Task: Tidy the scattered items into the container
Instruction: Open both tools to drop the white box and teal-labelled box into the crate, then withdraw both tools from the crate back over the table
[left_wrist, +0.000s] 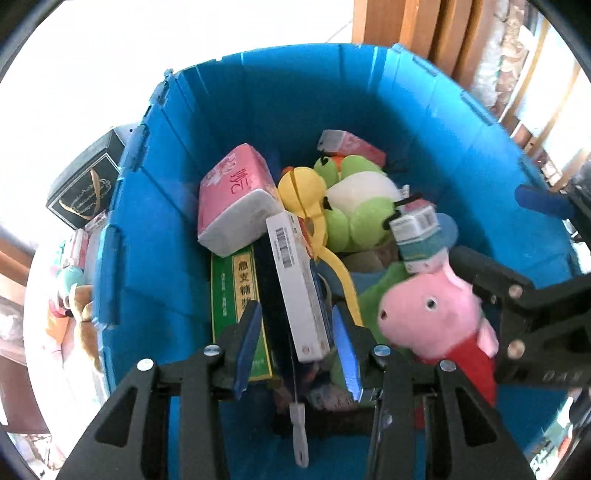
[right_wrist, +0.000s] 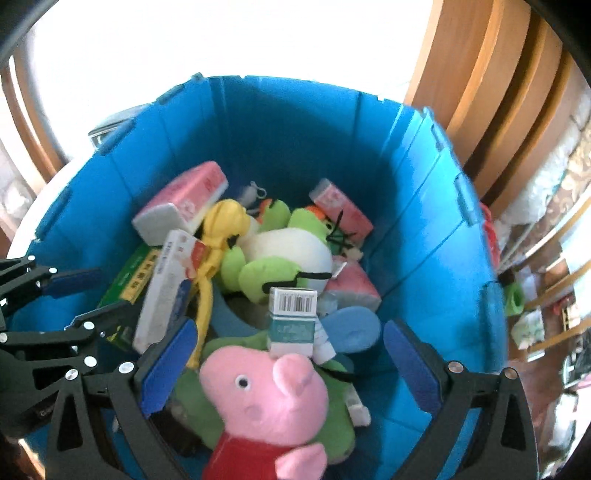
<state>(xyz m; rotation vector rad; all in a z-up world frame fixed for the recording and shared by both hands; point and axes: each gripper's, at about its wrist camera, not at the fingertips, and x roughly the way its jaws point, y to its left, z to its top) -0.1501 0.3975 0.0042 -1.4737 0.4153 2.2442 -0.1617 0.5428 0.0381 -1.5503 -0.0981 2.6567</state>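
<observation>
the pink pig plush (right_wrist: 269, 398) lies in the blue container (right_wrist: 424, 221), between the right gripper (right_wrist: 290, 363) fingers, which stand wide and hold nothing. the left gripper (left_wrist: 297, 347) fingers are half open, straddling a stiff white carton (left_wrist: 299, 284) without pressing it. the plush looks soft, light and squashy, best pinched across its red body; the cardboard boxes would be rigid, smooth and slippery.

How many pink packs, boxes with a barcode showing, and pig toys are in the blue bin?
Pink packs: 3 (left, back, right)
Barcode boxes: 2 (long white, small teal)
Pig toys: 1
Total: 6
</observation>
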